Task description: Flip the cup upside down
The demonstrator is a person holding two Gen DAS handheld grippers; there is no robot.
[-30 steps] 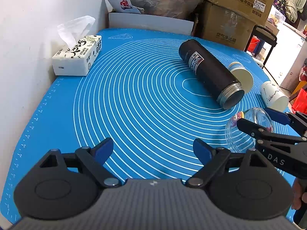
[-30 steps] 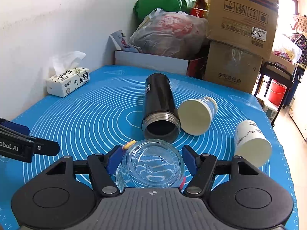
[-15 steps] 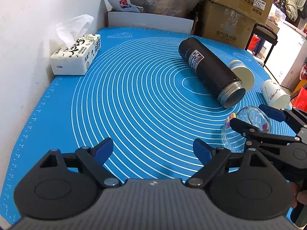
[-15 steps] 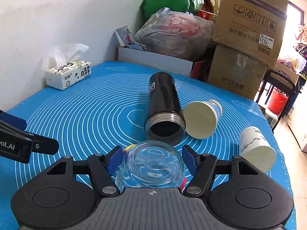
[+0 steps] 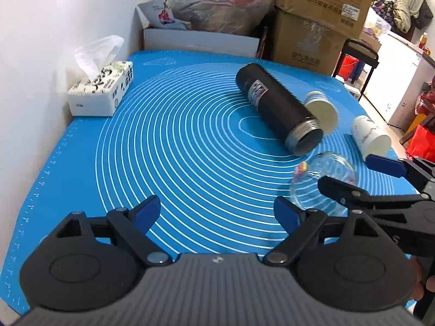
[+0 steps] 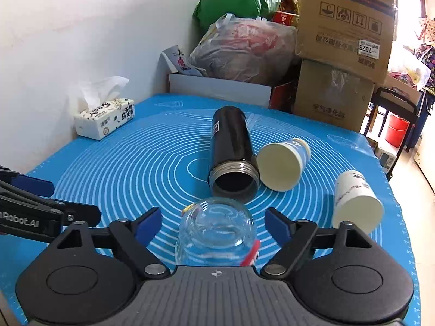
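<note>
A clear glass cup (image 6: 214,231) stands upside down on the blue mat (image 6: 130,174), base up, between the fingers of my right gripper (image 6: 213,224). The jaws are open and stand apart from the glass on both sides. The cup also shows in the left wrist view (image 5: 323,179), with the right gripper (image 5: 361,174) around it. My left gripper (image 5: 217,212) is open and empty over the mat's near left part.
A black thermos (image 6: 231,152) lies on its side just beyond the cup, mouth toward me. Two paper cups (image 6: 282,163) (image 6: 356,201) lie on their sides to the right. A tissue box (image 6: 104,121) sits by the wall. Boxes and bags stand at the back.
The right gripper's jaws have opened and let go of the glass cup, which now stands base up on the mat. The left gripper has stayed open.
</note>
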